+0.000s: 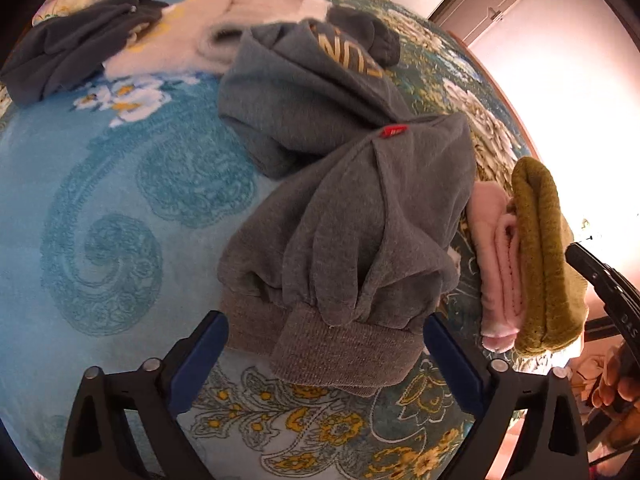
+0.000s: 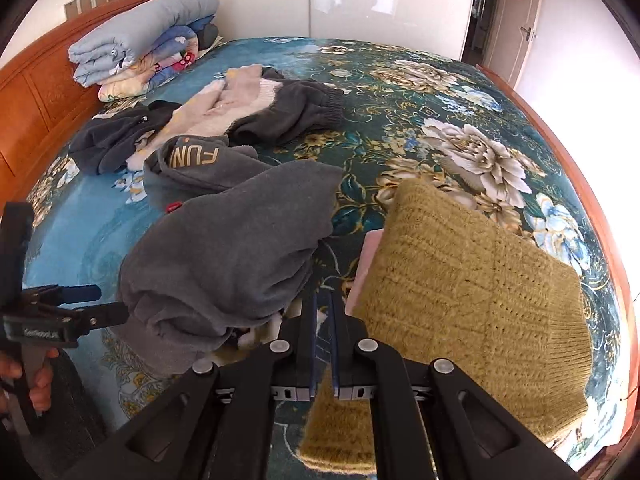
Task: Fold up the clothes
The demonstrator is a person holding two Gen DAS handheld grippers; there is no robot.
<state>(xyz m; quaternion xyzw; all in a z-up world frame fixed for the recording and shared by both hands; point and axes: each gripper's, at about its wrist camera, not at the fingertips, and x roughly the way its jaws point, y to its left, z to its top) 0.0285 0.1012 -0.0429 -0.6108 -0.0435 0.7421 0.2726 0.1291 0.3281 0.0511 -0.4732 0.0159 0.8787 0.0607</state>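
A crumpled grey sweatshirt (image 1: 340, 240) (image 2: 228, 248) with a small red tag lies on the floral bedspread (image 1: 100, 208). Its ribbed hem (image 1: 344, 356) sits between the blue pads of my left gripper (image 1: 326, 348), which is open around it. To its right a folded olive knit sweater (image 2: 460, 280) (image 1: 544, 260) rests on a folded pink garment (image 1: 496, 264) (image 2: 370, 256). My right gripper (image 2: 324, 320) is shut, its pads nearly touching, low at the sweater's left edge. Some olive knit shows under its base, and nothing is seen clamped at the tips.
A second grey garment with gold "FUN" lettering (image 2: 200, 168), dark trousers (image 2: 296, 108), a cream garment (image 2: 224, 104) and a dark top (image 2: 112, 136) lie farther back. Folded quilts (image 2: 140, 36) sit by the wooden headboard (image 2: 32, 92). The bed's edge (image 2: 580, 160) runs along the right.
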